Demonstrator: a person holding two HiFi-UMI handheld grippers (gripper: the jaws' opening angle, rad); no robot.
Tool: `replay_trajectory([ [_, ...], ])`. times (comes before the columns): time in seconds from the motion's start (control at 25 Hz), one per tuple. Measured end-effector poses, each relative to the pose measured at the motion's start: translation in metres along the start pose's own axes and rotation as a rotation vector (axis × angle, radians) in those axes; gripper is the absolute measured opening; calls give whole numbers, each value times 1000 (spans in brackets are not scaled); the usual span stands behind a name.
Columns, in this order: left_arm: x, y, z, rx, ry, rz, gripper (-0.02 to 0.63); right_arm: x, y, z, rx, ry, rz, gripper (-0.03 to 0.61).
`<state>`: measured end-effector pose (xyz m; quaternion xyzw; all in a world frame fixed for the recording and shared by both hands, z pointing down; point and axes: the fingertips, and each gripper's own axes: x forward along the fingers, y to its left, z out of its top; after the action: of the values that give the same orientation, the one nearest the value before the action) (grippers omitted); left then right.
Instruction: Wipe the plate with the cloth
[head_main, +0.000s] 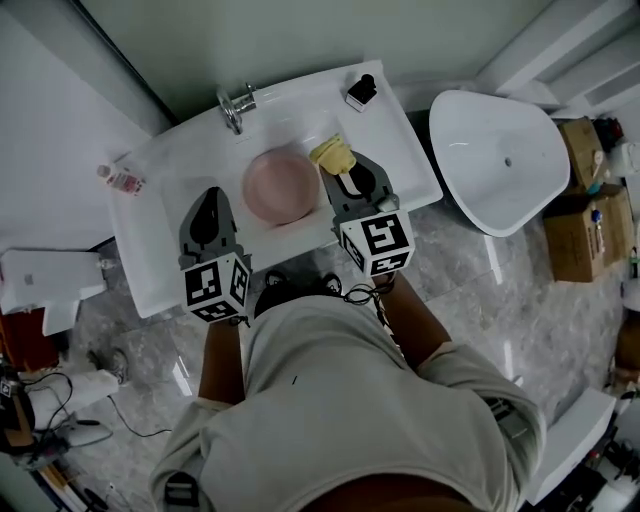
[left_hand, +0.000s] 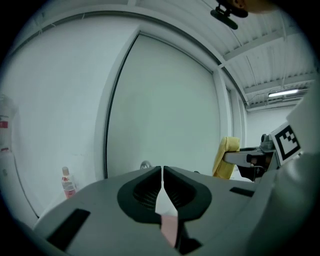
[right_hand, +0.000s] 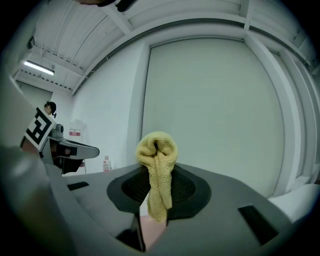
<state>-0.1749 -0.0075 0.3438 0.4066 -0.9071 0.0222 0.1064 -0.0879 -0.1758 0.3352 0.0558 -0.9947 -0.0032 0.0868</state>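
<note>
White sink (head_main: 160, 262), one pink plate (head_main: 280, 188), left claw (left_hand: 163, 174) closed, right claw (right_hand: 158, 186) gripping one cloth (right_hand: 157, 150).

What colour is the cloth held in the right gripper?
Pale yellow. The soft terry cloth shows best in the right gripper view.

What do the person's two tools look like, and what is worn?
The left tool and right tool are grey, with black ribbed jaws. Each carries a white cube of black square markers. The person wears a light short-sleeved shirt.
</note>
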Motion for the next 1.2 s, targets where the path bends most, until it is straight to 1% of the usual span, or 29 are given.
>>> replay_trajectory([
  [0.12,2,7,19,58,-41,-4,31,5,7,19,-29,-31,-5,81],
  [0.2,2,9,23,83,-49,-12,31,7,12,24,-47,-36,-12,81],
  [0.36,5,18,27,74,-73,-16,31,14,14,31,-65,-50,-38,80],
  [0.52,12,20,30,83,-90,-23,31,17,12,35,-85,-46,-56,80],
  [0.68,17,26,28,63,-83,-32,31,22,12,35,-84,-38,-62,80],
  [1.0,24,29,22,72,-71,-58,31,27,13,30,-85,-20,-81,80],
  [1.2,24,30,10,68,-49,-76,31,25,14,23,-90,3,-105,80],
])
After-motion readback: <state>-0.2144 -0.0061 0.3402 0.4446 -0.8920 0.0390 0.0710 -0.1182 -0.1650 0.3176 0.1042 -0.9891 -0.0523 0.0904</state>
